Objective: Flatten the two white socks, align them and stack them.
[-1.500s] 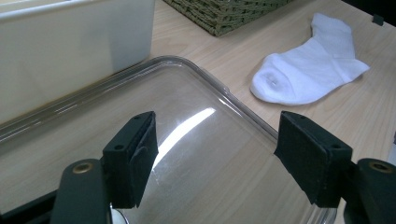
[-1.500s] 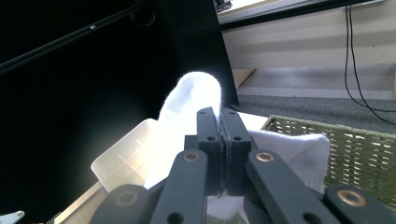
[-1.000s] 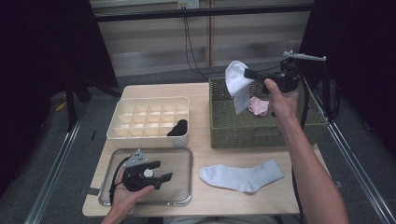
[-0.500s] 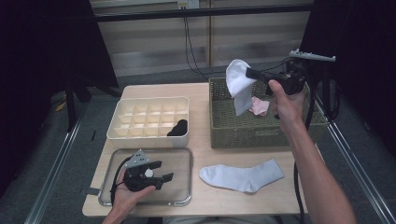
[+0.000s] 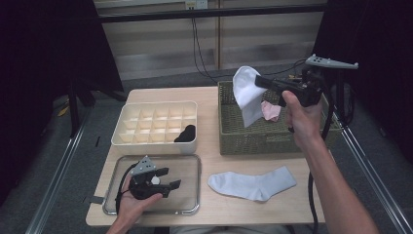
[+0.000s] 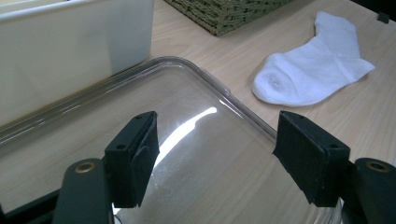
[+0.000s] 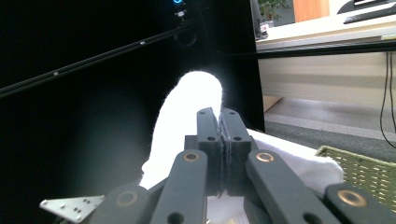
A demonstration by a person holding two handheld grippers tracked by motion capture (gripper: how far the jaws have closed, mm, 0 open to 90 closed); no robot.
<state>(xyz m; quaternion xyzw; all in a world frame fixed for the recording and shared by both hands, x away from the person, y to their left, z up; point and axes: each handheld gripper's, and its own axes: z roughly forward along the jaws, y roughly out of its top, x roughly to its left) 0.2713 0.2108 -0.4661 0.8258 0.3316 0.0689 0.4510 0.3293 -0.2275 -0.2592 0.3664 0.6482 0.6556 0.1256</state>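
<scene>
My right gripper (image 5: 256, 81) is shut on a white sock (image 5: 246, 95), which hangs from its jaws over the woven basket (image 5: 243, 139) at the right. In the right gripper view the sock (image 7: 187, 116) bulges up behind the pressed-together fingertips of that gripper (image 7: 218, 116). A second white sock (image 5: 251, 183) lies flat on the table near the front edge and is also seen ahead of the left gripper (image 6: 313, 74). My left gripper (image 5: 170, 178) rests open over a clear tray (image 5: 187, 163), and nothing sits between its jaws (image 6: 215, 154).
A cream divider box (image 5: 156, 126) stands behind the tray (image 6: 210, 84), with a black sock (image 5: 185, 133) in its front right compartment. A pink item (image 5: 271, 111) lies inside the basket. Dark curtains and a metal frame ring the table.
My right hand has shifted a little to the right and up with the white sock in its jaws. The left hand and its gripper have stayed put.
</scene>
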